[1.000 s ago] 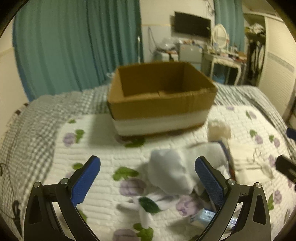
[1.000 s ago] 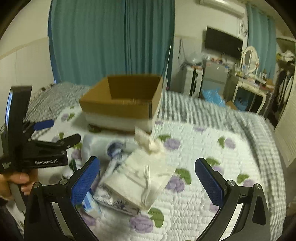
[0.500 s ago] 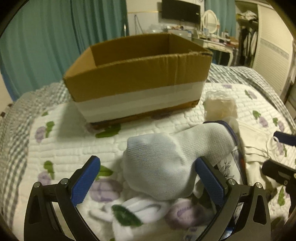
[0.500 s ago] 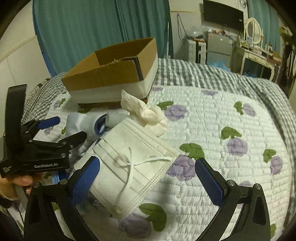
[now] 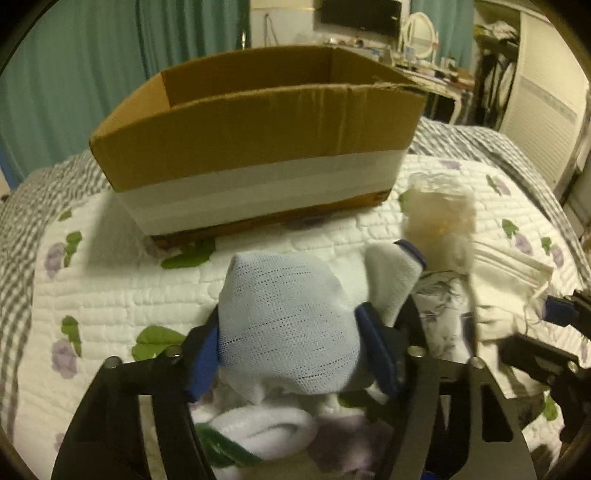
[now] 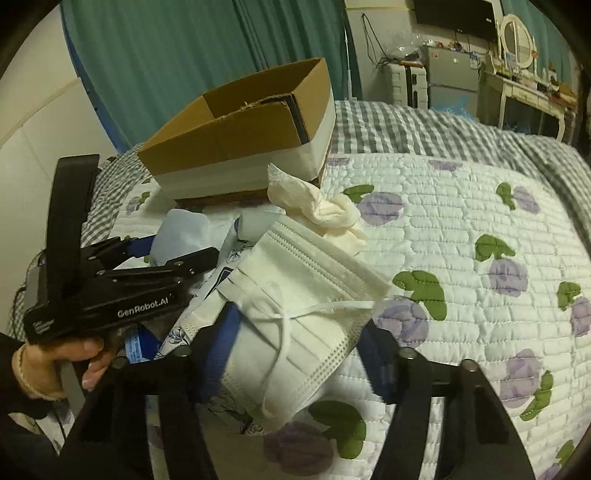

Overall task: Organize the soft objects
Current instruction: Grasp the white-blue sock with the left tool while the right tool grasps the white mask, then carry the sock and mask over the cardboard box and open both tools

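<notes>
On the flowery quilt, my left gripper squeezed a pale blue sock; my right gripper pinched a white face mask at bottom middle.

On the bed, I see the box behind the sock; the tissue wad lies between box and mask, right of the sock.

Bed covered by white quilt with purple flowers and green leaves, over a grey-and-white checked blanket. Teal curtains behind. Cream wall; dark wall-mounted TV. White dressing table with oval mirror at right rear. White slatted wardrobe door. Dim, yellowish light
</notes>
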